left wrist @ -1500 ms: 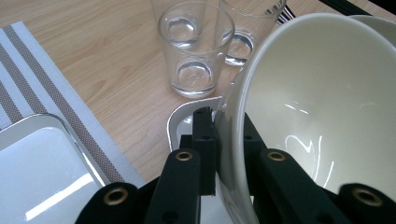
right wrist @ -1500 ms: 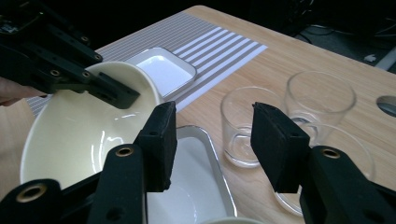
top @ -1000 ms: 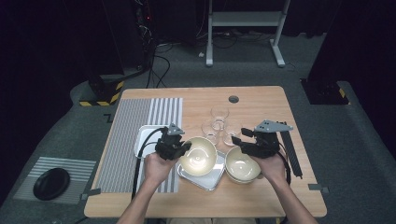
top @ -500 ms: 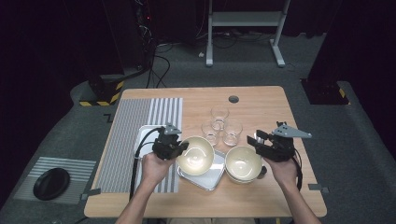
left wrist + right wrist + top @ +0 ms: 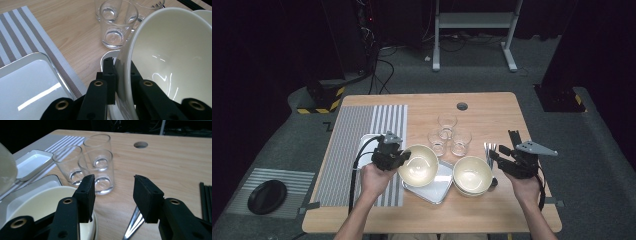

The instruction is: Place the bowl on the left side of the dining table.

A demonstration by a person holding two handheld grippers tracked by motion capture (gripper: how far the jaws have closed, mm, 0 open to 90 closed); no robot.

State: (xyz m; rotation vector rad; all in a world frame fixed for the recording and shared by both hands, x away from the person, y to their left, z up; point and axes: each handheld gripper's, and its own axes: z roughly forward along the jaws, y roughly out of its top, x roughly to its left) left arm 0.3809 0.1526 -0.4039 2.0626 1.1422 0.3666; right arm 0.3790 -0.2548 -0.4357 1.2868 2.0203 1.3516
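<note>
A cream bowl (image 5: 418, 164) hangs tilted over the near white tray (image 5: 437, 189), and my left gripper (image 5: 403, 159) is shut on its left rim. In the left gripper view the rim is pinched between the jaws of the left gripper (image 5: 122, 75), and the bowl (image 5: 170, 55) opens to the right. A second cream bowl (image 5: 472, 175) rests beside the tray. My right gripper (image 5: 497, 156) stands open just right of it. Its jaws have just been closing with nothing between them. In the right gripper view the right gripper (image 5: 113, 192) sits above bare wood beside that bowl (image 5: 50, 202).
Three clear glasses (image 5: 447, 132) stand behind the bowls. Forks (image 5: 489, 148) and black chopsticks (image 5: 513, 136) lie by the right gripper. Another white tray (image 5: 364, 145) lies on the striped mat (image 5: 357, 125) at left. A round hole (image 5: 462, 106) is near the table's far edge.
My right gripper has drawn away to the right from the second bowl's rim, and the bowl stays where it was. The left gripper and its bowl have hardly moved.
</note>
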